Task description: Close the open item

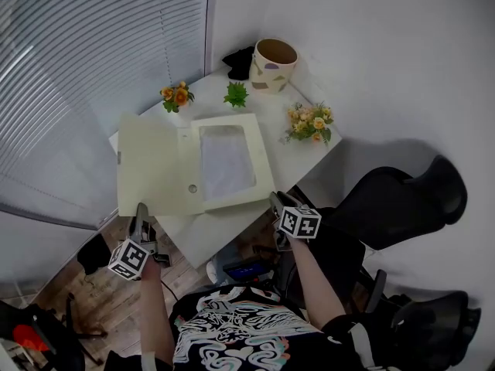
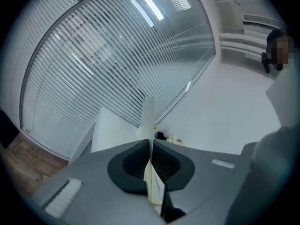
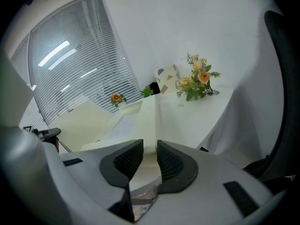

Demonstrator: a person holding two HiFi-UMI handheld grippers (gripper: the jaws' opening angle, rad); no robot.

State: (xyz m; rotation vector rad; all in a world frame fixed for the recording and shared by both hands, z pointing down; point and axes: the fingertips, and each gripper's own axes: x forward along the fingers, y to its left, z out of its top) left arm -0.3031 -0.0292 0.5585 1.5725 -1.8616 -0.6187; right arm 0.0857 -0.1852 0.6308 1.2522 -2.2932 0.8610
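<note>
At the near edge of the pale yellow box file (image 1: 267, 161), which lies open on a white table (image 1: 309, 154), the left gripper (image 1: 141, 211) pinches the file's flat lid (image 1: 151, 165) tight between closed jaws. The right gripper (image 1: 277, 201) stands with its jaws apart, astride the tray's near corner wall. Beyond the file sit small orange flowers (image 1: 177, 95), a green plant (image 1: 236, 94), a yellow bouquet (image 1: 309, 122) and a cream ceramic pot (image 1: 273, 64).

A patterned pot (image 1: 274, 62) is standing at the white table's (image 1: 298, 161) far corner, with a green sprig (image 1: 236, 94) and orange flowers (image 1: 177, 95) sitting nearby (a yellow bouquet (image 1: 309, 122) is lying toward the black chair (image 1: 406, 199)).
</note>
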